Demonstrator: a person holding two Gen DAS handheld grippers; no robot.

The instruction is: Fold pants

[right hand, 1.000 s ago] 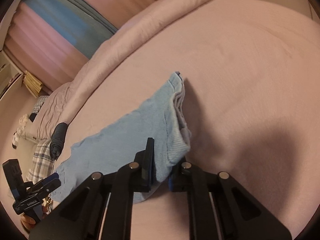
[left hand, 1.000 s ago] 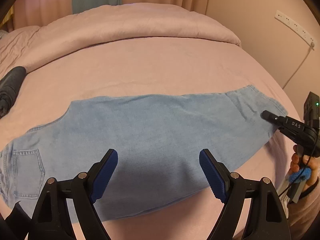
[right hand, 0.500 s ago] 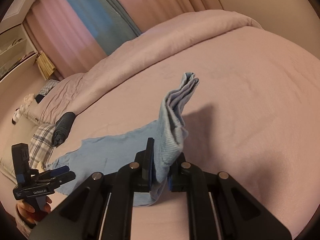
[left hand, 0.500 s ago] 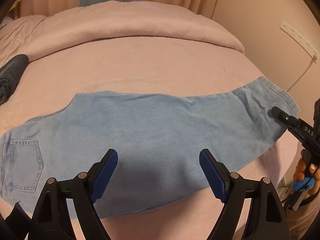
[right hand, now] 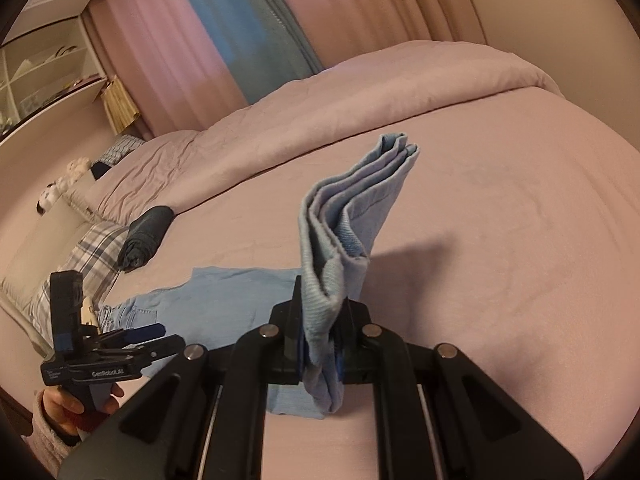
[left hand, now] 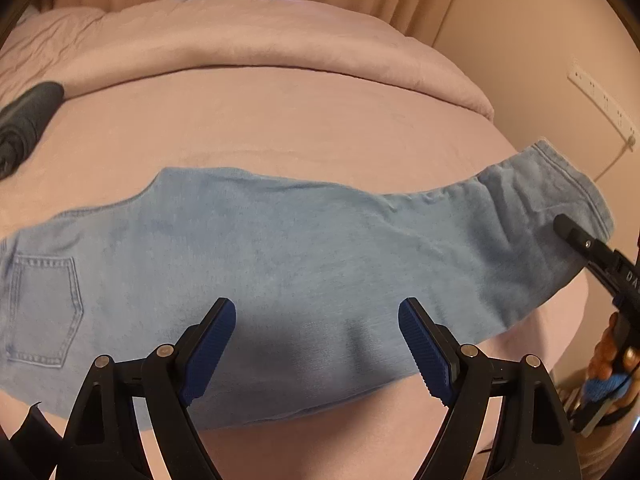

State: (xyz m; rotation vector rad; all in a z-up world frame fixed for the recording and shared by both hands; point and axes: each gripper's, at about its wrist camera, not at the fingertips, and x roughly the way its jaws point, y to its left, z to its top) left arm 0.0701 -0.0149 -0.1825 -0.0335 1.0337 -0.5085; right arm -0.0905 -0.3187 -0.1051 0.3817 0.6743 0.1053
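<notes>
Left wrist view: the left gripper (left hand: pixel 317 344) hovers with jaws spread wide above light-blue pants (left hand: pixel 280 264) lying across the pink bed (left hand: pixel 280 120). Right wrist view: the right gripper (right hand: pixel 320 344) is clenched on the pants' (right hand: pixel 340 216) hem end, lifted upright off the bed (right hand: pixel 500 240).

Support: a bed (left hand: pixel 280 120) with a smooth pink sheet.
Far side: a pink duvet (left hand: pixel 248 40), folded back in a thick roll along the far edge of the bed.
Pants: light blue jeans (left hand: pixel 280 248) lie flat across the sheet, back pocket at the left; the leg end at the right is raised off the sheet.
Dark item: a rolled dark cloth (left hand: pixel 28 120) lies on the sheet at the left, well apart from the jeans.
Pillow: a plaid pillow (right hand: pixel 84 256) just beside the dark cloth.
</notes>
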